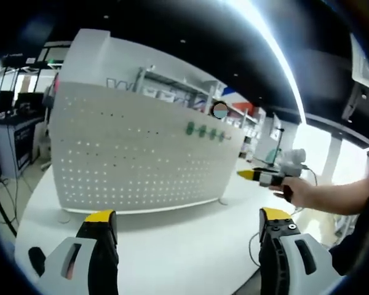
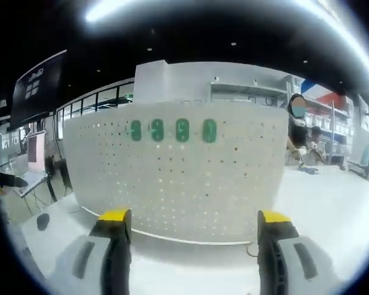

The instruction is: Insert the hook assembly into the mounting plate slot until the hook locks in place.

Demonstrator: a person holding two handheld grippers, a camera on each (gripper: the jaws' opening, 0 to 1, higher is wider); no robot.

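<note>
Both my left claw (image 1: 186, 230) and right claw (image 2: 194, 233) gape wide, empty, facing the white pegboard (image 2: 178, 178) carrying four green hooks (image 2: 172, 130).

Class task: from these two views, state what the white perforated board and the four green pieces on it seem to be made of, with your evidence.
Perforated board: probably painted sheet metal, possibly plastic; it is a thin panel, matte white, with regular punched holes that let light through. Green pieces: likely moulded plastic, judging by their uniform saturated colour and rounded oval shapes; they are too small to confirm.

Pegboard (image 2: 184, 178) upright on table (image 2: 332, 203), four hooks (image 2: 172, 130) in row near its top, shelves (image 1: 172, 86) behind
</note>
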